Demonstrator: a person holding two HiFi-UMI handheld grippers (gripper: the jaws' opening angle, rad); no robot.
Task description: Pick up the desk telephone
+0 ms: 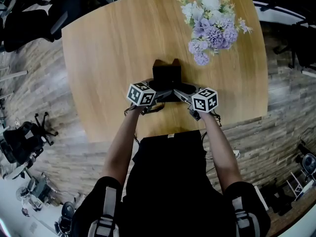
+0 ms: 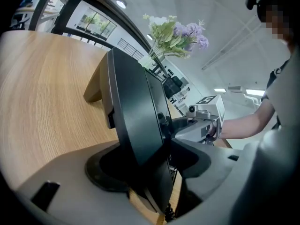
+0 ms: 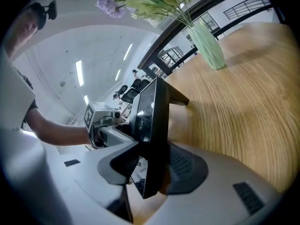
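Head view: my left gripper (image 1: 159, 92) and right gripper (image 1: 180, 92) flank the black desk telephone (image 1: 166, 74), which stands on the wooden table (image 1: 108, 48) near its front edge. Left gripper view: jaws pinch one edge of the desk telephone. Right gripper view: jaws spread, straddling the opposite edge without clamping it.

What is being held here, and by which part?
The left gripper appears clamped on the left side edge of the desk telephone. The right gripper only straddles the opposite edge, a gap showing beside one pad.
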